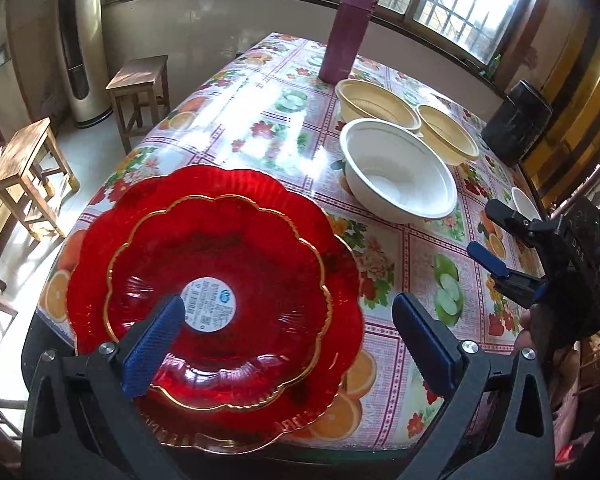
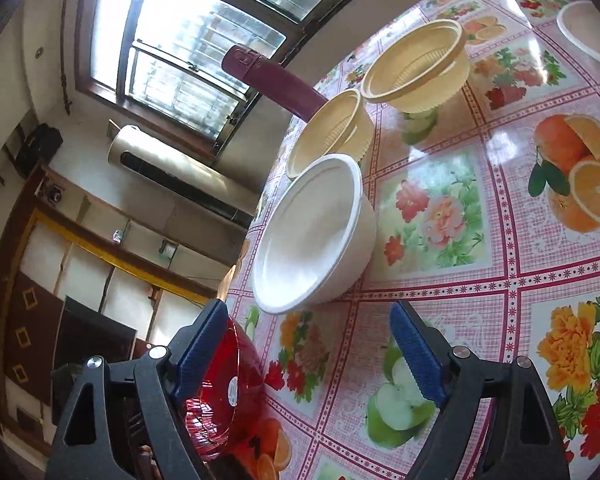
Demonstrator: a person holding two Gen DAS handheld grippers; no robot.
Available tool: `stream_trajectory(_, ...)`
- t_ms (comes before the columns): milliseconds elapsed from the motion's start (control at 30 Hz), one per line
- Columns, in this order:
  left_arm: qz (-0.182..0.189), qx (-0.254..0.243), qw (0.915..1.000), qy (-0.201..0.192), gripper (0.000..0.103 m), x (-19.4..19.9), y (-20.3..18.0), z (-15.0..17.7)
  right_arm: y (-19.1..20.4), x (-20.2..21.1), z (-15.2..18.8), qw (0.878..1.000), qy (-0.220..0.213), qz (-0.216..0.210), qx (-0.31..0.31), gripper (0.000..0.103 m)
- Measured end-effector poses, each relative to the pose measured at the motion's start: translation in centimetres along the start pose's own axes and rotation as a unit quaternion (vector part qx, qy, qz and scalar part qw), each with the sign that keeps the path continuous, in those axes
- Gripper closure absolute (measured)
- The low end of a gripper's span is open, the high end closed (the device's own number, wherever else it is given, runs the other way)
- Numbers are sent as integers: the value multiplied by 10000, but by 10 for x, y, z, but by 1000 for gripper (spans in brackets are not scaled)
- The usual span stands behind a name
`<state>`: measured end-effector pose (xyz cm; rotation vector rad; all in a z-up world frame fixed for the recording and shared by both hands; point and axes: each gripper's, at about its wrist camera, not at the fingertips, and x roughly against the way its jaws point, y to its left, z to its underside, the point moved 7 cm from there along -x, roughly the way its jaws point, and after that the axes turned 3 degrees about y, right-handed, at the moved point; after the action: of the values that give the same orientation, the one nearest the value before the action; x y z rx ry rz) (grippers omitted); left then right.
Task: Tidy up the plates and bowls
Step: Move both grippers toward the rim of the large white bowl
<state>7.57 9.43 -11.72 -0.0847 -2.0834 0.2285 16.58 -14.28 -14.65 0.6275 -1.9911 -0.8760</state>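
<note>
Red plates sit stacked, bowls still loose; my left gripper and right gripper gape empty.

fruit-print table with plates, bowls

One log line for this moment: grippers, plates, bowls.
left gripper: open, over red plates | right gripper: open, empty, toward white bowl | plates: stacked | tan bowls: separate

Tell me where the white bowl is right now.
The white bowl sits mid-table, touching the two tan bowls behind it, right of the red plates.
</note>
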Motion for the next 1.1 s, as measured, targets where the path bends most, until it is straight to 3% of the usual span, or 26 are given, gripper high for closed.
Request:
stream_trajectory(400, 287, -670, 9963, 448, 0, -27, -73, -9, -41, -10, -1, 9951, 306, 66, -941, 19)
stream_trajectory(700, 321, -401, 9970, 583, 0, -41, -71, -32, -42, -17, 2, 9953, 573, 241, -744, 19)
stream_trajectory(1100, -24, 15, 9988, 482, 0, -51, -44, -94, -42, -21, 1, 9927, 946, -41, -746, 19)
